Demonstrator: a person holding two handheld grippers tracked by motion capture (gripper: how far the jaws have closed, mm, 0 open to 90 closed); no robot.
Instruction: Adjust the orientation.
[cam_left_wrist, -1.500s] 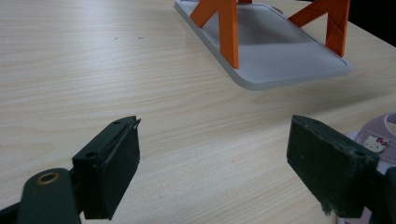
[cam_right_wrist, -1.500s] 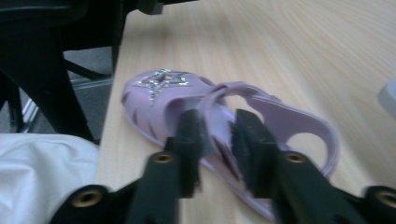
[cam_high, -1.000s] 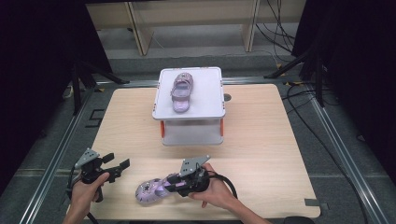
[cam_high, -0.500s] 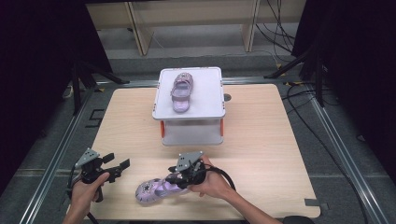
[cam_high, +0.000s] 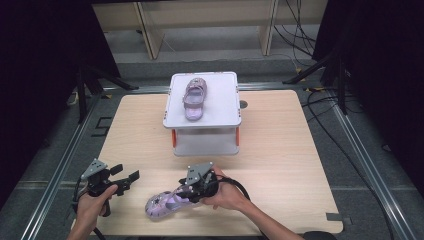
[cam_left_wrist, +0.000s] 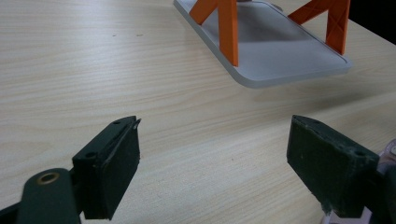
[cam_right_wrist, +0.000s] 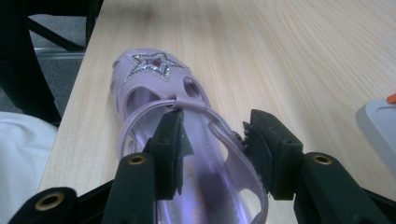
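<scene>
Currently the lilac plastic sandal with a glitter star (cam_right_wrist: 154, 88) lies on the light wooden bench (cam_high: 280, 145), near its front edge, in front of the white raised platform on orange legs (cam_high: 220, 100). The right claw (cam_right_wrist: 212, 140) straddles its heel strap; its jaws have just been opening. The left claw (cam_left_wrist: 210, 154), left of the sandal, stands apart, holding nothing.
</scene>
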